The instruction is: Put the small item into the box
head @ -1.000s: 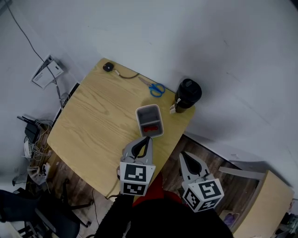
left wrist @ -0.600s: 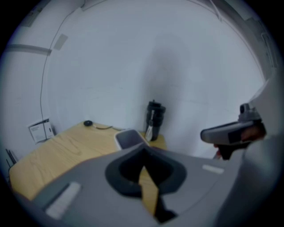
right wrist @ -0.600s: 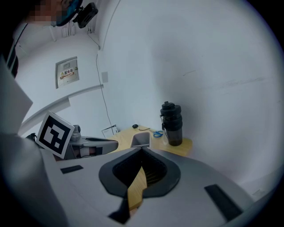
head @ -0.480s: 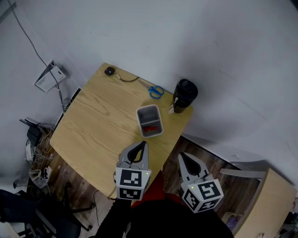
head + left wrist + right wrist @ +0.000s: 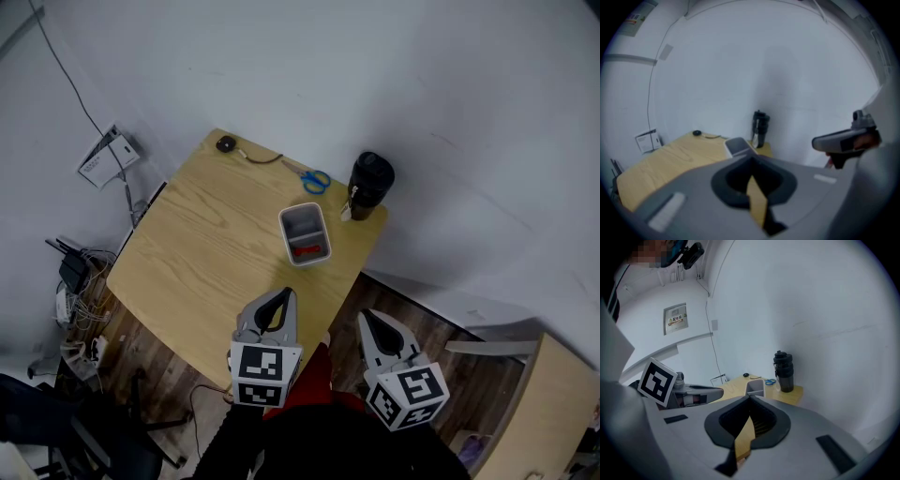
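Note:
A small grey box [image 5: 306,233] stands on the wooden table [image 5: 206,253], and a small red item [image 5: 306,249] lies inside it. The same box [image 5: 736,146] shows beyond the jaws in the left gripper view, and as a pale box [image 5: 755,387] in the right gripper view. My left gripper [image 5: 286,294] is shut and empty, held over the table's near edge, short of the box. My right gripper [image 5: 366,316] is also shut and empty, off the table to the right over the floor.
A black bottle [image 5: 369,185] stands at the table's far right corner, with blue scissors [image 5: 313,178] beside it. A small black puck with a cable [image 5: 226,143] lies at the far left corner. Cables and a power strip [image 5: 75,272] lie on the floor left of the table.
My left gripper has drawn back from the box toward the table's near edge. The view has shifted a little. The right gripper has barely moved.

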{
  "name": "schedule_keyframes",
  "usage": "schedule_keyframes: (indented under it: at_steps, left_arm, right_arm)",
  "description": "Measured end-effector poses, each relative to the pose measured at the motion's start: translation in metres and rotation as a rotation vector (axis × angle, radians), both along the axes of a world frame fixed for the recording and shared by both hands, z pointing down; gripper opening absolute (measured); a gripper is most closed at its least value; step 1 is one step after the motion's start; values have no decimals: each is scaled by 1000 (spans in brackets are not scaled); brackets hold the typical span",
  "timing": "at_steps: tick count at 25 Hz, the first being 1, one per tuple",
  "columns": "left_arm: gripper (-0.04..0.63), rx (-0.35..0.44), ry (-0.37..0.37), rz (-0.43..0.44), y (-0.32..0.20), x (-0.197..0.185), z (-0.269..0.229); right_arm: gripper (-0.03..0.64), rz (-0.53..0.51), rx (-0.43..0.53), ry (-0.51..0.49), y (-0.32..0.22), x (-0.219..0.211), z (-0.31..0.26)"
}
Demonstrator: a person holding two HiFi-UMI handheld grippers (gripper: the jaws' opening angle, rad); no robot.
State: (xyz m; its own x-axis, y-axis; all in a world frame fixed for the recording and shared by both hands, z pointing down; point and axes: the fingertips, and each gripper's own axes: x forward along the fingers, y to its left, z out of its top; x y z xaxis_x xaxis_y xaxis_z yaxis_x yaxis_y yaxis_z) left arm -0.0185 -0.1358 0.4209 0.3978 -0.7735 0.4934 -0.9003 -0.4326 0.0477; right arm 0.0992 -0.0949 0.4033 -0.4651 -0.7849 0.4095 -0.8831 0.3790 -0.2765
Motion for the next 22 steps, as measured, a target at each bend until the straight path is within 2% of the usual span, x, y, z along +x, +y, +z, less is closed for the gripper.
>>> schedule_keyframes:
  at_steps: [12,22]
  left_arm:
    - [3,53,-6,-7,53,-2,-20]
    - [3,70,3,-55,107,-25,-31]
  right_arm:
    - [8,-13,44,-17,57,-3,-12]
    - [8,-20,84,-31,103,-4,-24]
